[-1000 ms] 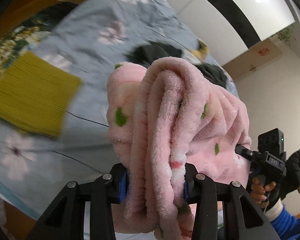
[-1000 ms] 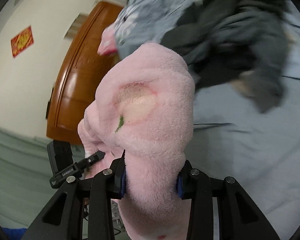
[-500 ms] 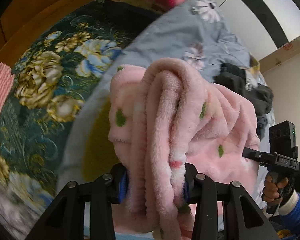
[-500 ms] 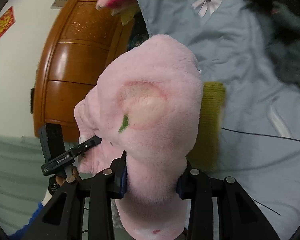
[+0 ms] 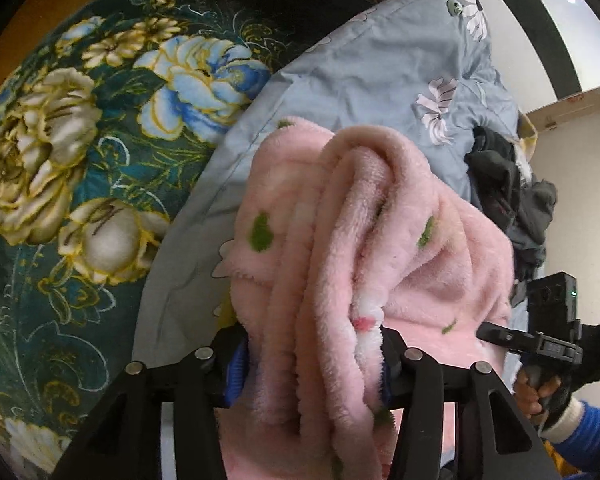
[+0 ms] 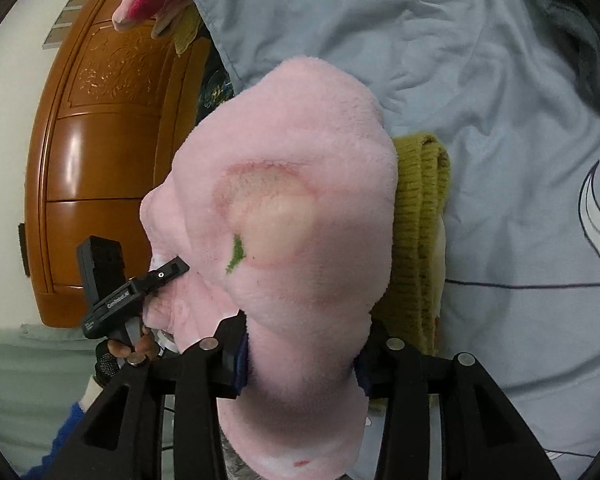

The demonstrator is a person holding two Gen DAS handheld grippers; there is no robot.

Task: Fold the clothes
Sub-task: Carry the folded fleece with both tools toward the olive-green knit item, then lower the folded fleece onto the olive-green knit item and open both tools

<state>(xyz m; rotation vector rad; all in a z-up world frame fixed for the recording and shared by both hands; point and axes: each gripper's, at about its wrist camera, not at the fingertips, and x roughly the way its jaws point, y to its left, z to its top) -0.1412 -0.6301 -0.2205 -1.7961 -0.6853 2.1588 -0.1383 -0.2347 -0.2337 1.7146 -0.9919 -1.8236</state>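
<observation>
- The left hand-held gripper (image 5: 312,364) is clamped on a bunched edge of the pink fleece garment (image 5: 364,240); the right hand-held gripper (image 6: 300,364) is clamped on another thick wad of it.
- The garment hangs lifted between the two, above the bed, its near part over a folded mustard knit (image 6: 420,216) that lies on the grey-blue floral sheet (image 6: 480,80).
- Judged step: carrying the folded or half-folded fleece to be laid on the mustard piece. Next it calls for lowering both ends level, then releasing without dragging the layers open.
- The bed also carries a dark green floral blanket (image 5: 80,140) at the left and a heap of dark clothes (image 5: 504,200) far right.
- A carved wooden headboard (image 6: 100,128) and pale walls stand beyond.
</observation>
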